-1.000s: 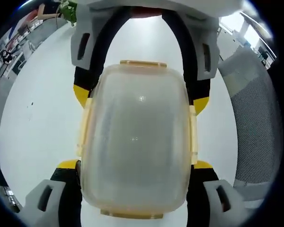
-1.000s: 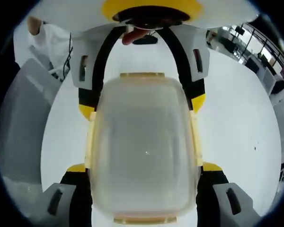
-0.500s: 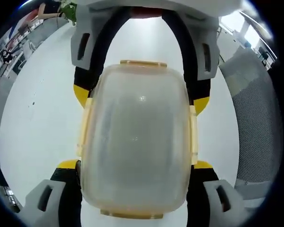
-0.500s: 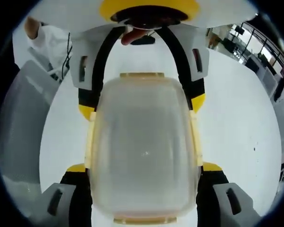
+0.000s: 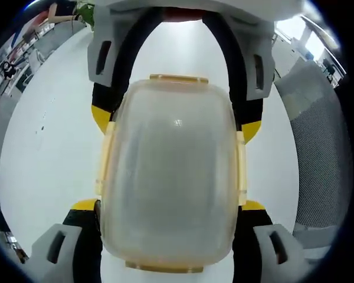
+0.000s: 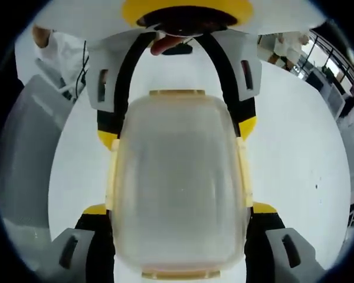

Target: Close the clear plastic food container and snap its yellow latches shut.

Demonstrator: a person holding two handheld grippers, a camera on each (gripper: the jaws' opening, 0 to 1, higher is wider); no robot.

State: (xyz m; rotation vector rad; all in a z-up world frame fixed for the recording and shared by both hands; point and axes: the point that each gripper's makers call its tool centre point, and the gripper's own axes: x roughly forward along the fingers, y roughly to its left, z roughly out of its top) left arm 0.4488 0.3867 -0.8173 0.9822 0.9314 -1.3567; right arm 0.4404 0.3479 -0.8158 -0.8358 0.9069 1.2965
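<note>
The white table (image 5: 41,153) lies under everything, with a grey mesh chair (image 5: 318,159) at its edge on one side of the container.

The container (image 5: 168,177) sits on the table with its clear lid (image 5: 171,153) already seated on the box. Its long axis runs straight from one gripper to the other — each camera looks along that axis from an opposite short end.

Your left gripper (image 5: 168,236) straddles one short end. Its jaws stand apart, one on each side of the container, close against the long walls; whether they press on the walls cannot be told. In the left gripper view the opposing tool is visible straddling the container's far end.

Your right gripper (image 6: 180,239) straddles the opposite short end in the same way — jaws apart, flanking the container, contact uncertain.

Four yellow latches are visible. The side latches (image 5: 103,159) lie along the long walls, just ahead of each jaw tip. The end latches (image 5: 178,79) lie on the short ends: one near each gripper, one far. Whether any latch is snapped down cannot be told.

Judgement: neither hand is nearer; each is placed symmetrically. The coming move likely turns on the side latches, which lie directly in line with the jaws and would be pressed inward against the walls.
</note>
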